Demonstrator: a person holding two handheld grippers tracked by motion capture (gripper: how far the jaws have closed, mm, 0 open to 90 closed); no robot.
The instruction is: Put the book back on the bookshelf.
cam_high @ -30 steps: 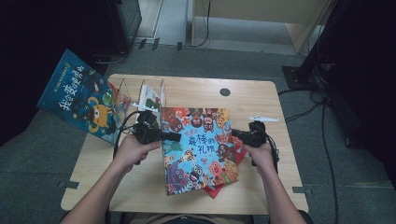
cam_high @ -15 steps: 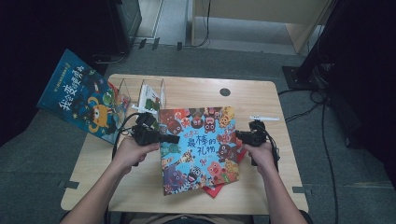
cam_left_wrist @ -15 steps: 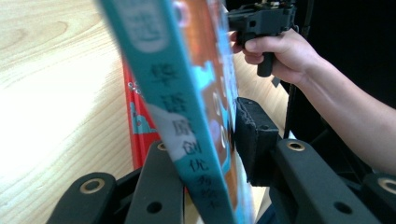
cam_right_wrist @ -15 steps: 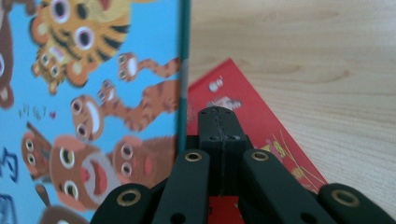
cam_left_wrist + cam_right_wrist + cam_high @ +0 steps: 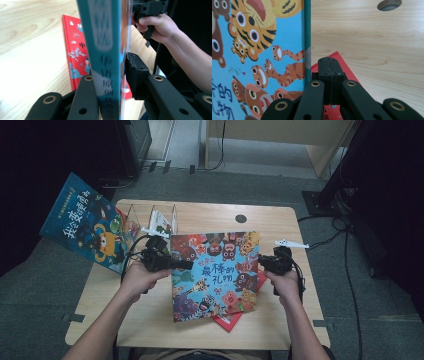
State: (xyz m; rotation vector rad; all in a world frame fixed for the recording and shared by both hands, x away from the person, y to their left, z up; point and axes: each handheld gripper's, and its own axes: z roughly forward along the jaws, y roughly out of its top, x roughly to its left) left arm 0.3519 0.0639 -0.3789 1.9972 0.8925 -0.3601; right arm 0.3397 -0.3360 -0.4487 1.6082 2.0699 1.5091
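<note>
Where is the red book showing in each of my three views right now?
High view: the red book peeks out under the animal picture book, lower centre.
Left gripper view: it lies flat on the table, left of centre, behind the teal spine held by the left hand-held gripper.
Right gripper view: its corner sits just right of centre.
Shared landmark: the animal picture book.

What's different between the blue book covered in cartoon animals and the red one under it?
The blue cartoon-animal book is raised, its spine clamped in the left tongs; the red book lies flat on the wooden table. The blue cover hides most of the red one. Both are thin picture books.
</note>
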